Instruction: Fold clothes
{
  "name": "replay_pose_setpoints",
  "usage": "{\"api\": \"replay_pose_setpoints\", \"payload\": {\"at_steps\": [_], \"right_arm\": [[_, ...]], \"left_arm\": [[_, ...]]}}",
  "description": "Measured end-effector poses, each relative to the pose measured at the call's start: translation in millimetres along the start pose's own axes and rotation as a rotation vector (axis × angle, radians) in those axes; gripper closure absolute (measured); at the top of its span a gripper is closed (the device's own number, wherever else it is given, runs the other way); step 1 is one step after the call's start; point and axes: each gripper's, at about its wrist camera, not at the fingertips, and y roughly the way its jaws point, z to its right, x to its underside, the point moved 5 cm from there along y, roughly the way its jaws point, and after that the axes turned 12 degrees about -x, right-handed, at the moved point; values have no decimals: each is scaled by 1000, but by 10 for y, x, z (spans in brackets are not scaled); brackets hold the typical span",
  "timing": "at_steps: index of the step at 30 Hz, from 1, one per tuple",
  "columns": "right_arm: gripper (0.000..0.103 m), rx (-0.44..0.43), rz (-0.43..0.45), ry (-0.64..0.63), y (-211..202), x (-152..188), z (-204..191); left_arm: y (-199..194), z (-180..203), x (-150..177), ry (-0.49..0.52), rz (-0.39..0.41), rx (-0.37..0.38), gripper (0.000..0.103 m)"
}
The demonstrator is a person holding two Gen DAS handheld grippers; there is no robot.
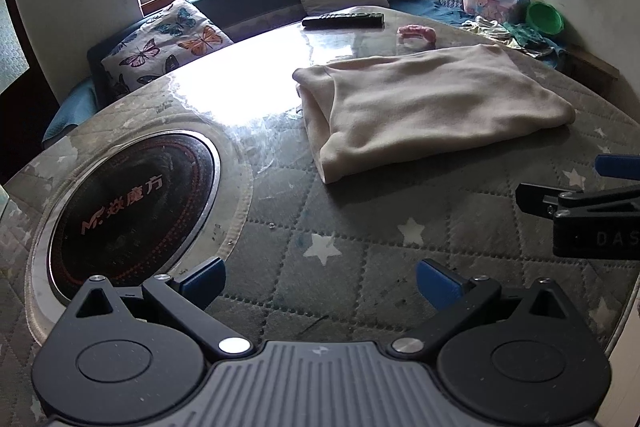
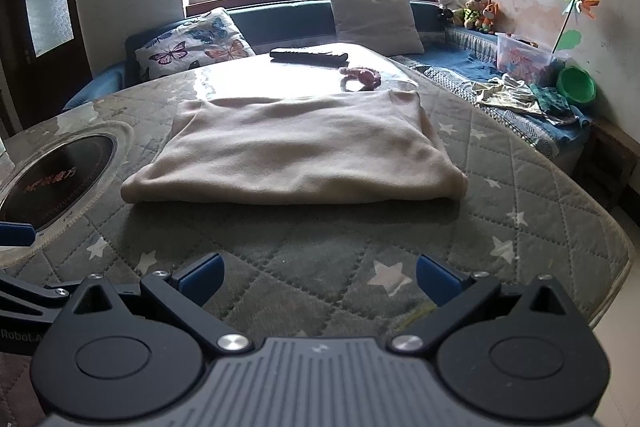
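Note:
A beige garment (image 1: 424, 107) lies folded into a flat rectangle on the quilted star-patterned table cover (image 1: 360, 259). It also shows in the right wrist view (image 2: 296, 151), straight ahead of my right gripper. My left gripper (image 1: 320, 281) is open and empty, hovering over the cover in front and to the left of the garment. My right gripper (image 2: 319, 279) is open and empty, a short way in front of the garment's near edge. The right gripper's fingers (image 1: 576, 203) show at the right edge of the left wrist view.
A round black cooktop (image 1: 132, 211) is set in the table at the left. A black remote (image 1: 344, 19) and a pink object (image 1: 418, 33) lie at the table's far side. Cushions (image 2: 196, 45), a bench with clothes (image 2: 516, 93), toys and a plastic box (image 2: 524, 57) stand behind.

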Motion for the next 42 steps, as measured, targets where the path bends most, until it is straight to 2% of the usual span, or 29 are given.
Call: {"api": "replay_pose_setpoints", "payload": {"at_steps": [42], "right_arm": [[0, -3, 9, 1, 32, -57, -3]], "left_arm": [[-68, 97, -88, 10, 14, 23, 0]]}}
